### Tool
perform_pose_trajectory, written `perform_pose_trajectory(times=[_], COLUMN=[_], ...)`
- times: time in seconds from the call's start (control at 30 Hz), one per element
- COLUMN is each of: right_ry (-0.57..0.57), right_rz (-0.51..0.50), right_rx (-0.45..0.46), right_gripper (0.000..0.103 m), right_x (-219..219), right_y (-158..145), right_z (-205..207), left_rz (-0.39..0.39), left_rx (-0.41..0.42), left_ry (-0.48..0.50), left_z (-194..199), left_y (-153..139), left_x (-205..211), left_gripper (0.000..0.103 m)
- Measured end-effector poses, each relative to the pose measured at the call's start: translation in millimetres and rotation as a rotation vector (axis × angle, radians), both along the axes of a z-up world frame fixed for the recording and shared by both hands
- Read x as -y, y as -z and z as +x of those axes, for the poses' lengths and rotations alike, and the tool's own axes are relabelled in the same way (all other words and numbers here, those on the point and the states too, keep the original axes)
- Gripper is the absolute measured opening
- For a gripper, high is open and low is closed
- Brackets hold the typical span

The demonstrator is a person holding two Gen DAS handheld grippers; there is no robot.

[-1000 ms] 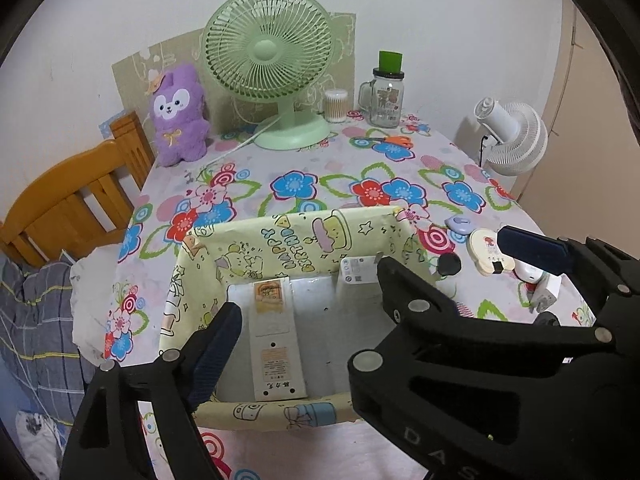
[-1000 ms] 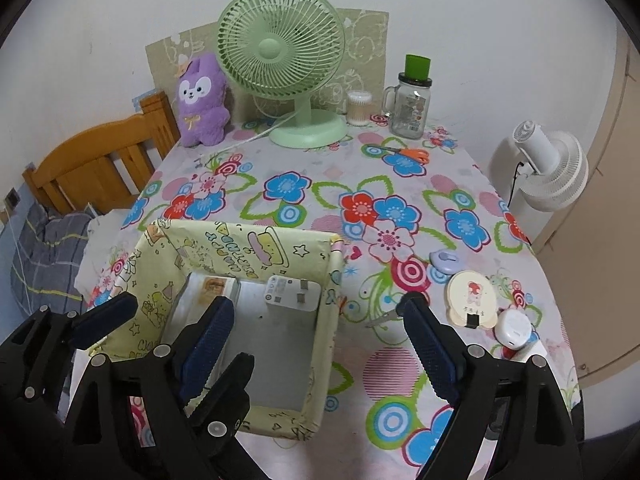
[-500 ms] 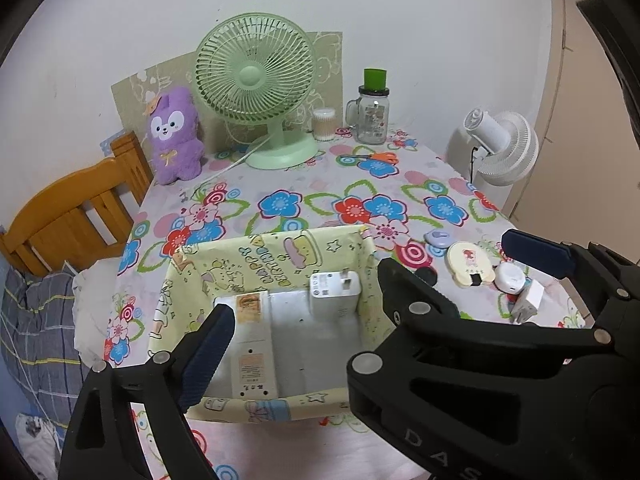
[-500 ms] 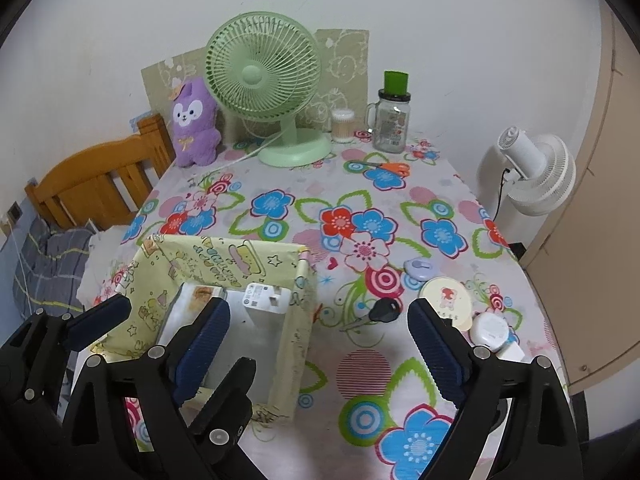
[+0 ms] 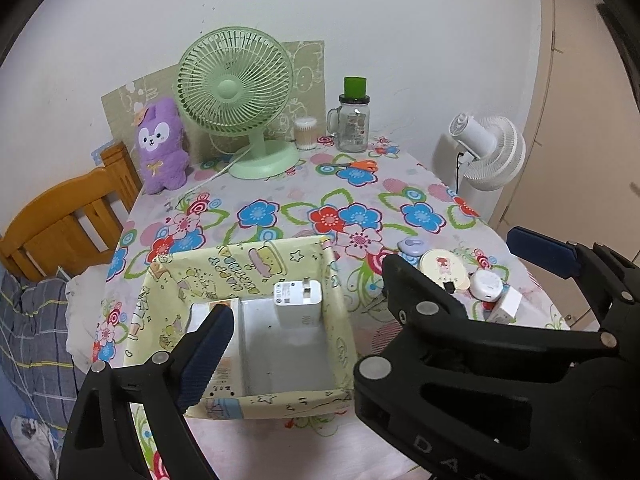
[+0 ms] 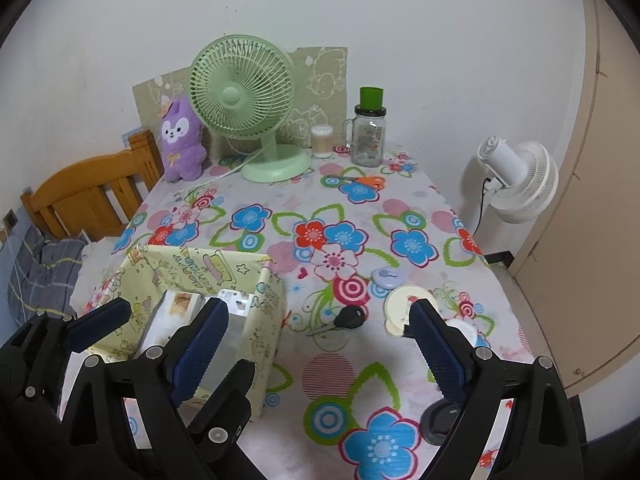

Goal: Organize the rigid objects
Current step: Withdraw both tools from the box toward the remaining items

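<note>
Charger (image 5: 298,304) and remote (image 5: 224,360) lie in the yellow cartoon-print box (image 5: 240,264); both tongs, left (image 5: 360,304) and right (image 6: 316,336), gape empty

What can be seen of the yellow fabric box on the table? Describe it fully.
The yellow fabric box is an open-topped, roughly square bin with soft pale-yellow walls printed with cartoon figures and lettering, and a blue patch at its near rim. It sits upright on the floral tablecloth near the table's front left. Its floor looks grey. Inside lie a white plug adapter against the far wall and a long white remote-like device along the left side.
</note>
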State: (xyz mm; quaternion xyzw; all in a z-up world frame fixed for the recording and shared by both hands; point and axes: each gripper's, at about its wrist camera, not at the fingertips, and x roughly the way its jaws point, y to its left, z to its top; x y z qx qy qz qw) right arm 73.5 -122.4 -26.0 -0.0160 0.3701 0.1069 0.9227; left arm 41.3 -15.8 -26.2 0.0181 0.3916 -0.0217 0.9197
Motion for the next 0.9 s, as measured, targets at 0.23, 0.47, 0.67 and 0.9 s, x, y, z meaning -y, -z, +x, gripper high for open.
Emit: perform_pose_trajectory(times=[0.23,0.47,0.67,0.9], right_ry=[-0.012,0.017,0.053,0.056], right_rz=[0.005,-0.036,-0.015,-0.034], right_rx=[0.042,0.093,0.081,0.072], right_gripper=[0.101,0.103,0.103,0.103], right_x=[17.6,31.3,46.5,61.4], right_y=[-7.1,-10.7,-6.5,1.7], right_z=[-5.6,-12.3,-15.5,-15.9], left_rz=[0.0,0.006,0.015,-0.012], left_rx=[0.018,0.025,0.043,0.019], left_ry=[0.019,0.036,0.056,0.073], left_z=[-2.0,-3.5,-5.7,-3.6], left_y=[-4.2,-4.0,-2.3,6.7], left_x=[15.2,29.7,44.1,59.0], left_gripper=[0.094,0.094,0.094,0.094])
